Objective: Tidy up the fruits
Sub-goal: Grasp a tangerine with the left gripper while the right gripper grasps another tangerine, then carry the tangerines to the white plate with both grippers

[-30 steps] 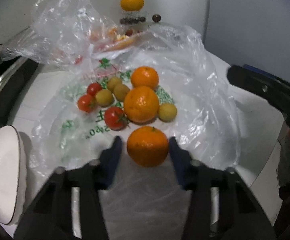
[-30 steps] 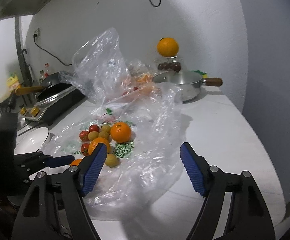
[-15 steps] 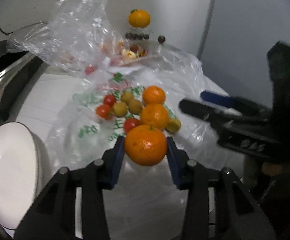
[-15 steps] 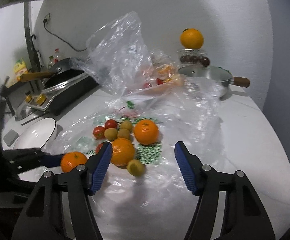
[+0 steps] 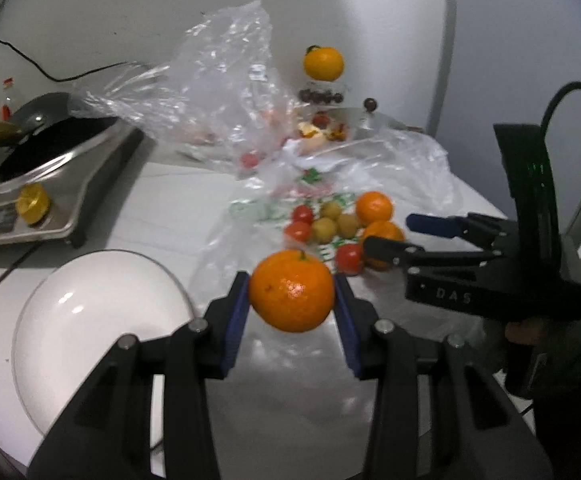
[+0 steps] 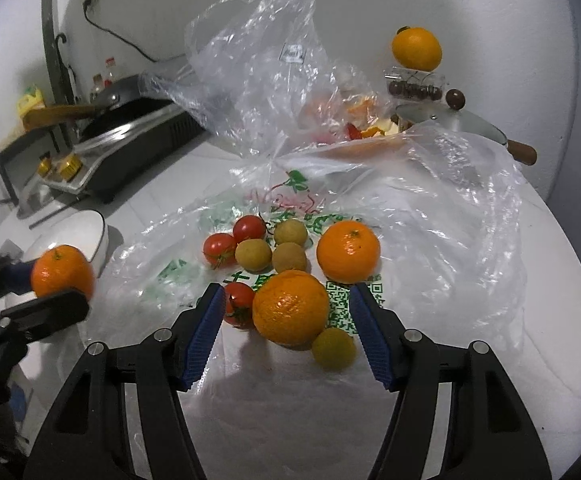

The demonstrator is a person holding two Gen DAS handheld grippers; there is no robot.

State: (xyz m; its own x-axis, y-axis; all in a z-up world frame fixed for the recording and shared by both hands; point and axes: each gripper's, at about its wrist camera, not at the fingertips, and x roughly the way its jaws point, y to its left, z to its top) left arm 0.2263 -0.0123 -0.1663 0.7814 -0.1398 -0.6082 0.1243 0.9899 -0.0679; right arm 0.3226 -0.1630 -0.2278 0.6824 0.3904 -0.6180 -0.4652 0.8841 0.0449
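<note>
My left gripper [image 5: 290,300] is shut on an orange [image 5: 291,291], held in the air just right of a white bowl [image 5: 90,320]; this held orange also shows in the right wrist view [image 6: 62,271]. My right gripper [image 6: 286,320] is open, its blue pads either side of a large orange [image 6: 290,308] lying on a flattened plastic bag [image 6: 430,240]. On the bag also lie a second orange [image 6: 348,251], three cherry tomatoes [image 6: 249,228], and several small yellow-brown fruits [image 6: 289,257].
A stove with a pan [image 6: 130,120] stands at the back left. A crumpled clear bag with scraps [image 6: 258,60] and a lidded pot [image 6: 450,120] sit behind, with an orange on a clear box [image 6: 415,49].
My left gripper lifted the orange and carried it left, toward the white bowl. My right gripper moved in low over the bag, around the large orange.
</note>
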